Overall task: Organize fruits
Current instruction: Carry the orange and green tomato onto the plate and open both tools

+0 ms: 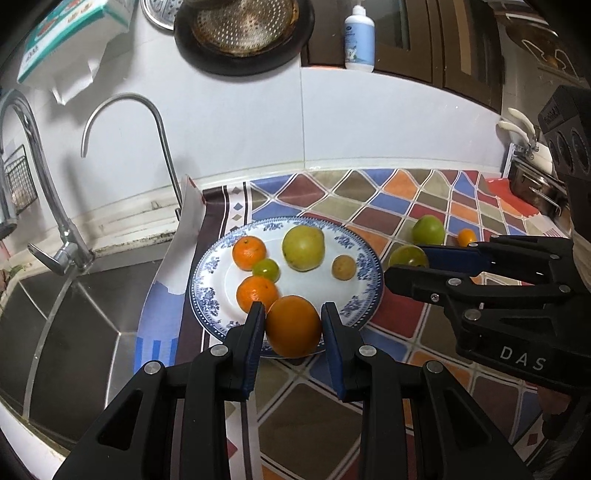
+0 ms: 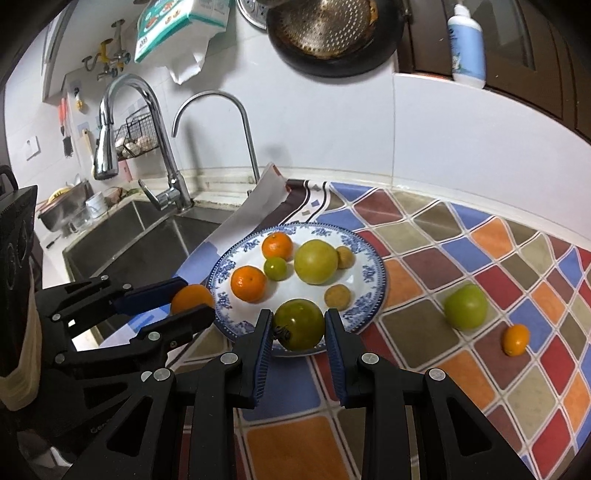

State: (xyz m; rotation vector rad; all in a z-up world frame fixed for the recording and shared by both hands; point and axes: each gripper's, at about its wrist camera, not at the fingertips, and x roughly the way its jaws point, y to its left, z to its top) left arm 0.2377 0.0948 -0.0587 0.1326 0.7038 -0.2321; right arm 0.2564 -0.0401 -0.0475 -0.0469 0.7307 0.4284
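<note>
A blue-and-white plate (image 1: 354,306) (image 2: 373,291) lies on the patterned counter cloth. It carries two tangerines (image 1: 249,253), a large yellow-green fruit (image 1: 303,248) (image 2: 316,261), a small green fruit (image 1: 266,268) and small brownish fruits (image 1: 344,267). My left gripper (image 1: 293,314) is shut on an orange (image 1: 293,326) at the plate's near rim; both show in the right wrist view (image 2: 192,297). My right gripper (image 2: 298,321) is shut on a dark green tomato (image 2: 299,328) over the plate's near edge; the tomato also shows in the left wrist view (image 1: 408,256).
A green fruit (image 2: 465,306) (image 1: 428,229) and a small orange kumquat (image 2: 516,339) (image 1: 466,236) lie on the cloth right of the plate. A steel sink (image 1: 74,314) with two faucets (image 1: 162,140) is to the left. A pan (image 1: 243,33) hangs on the wall.
</note>
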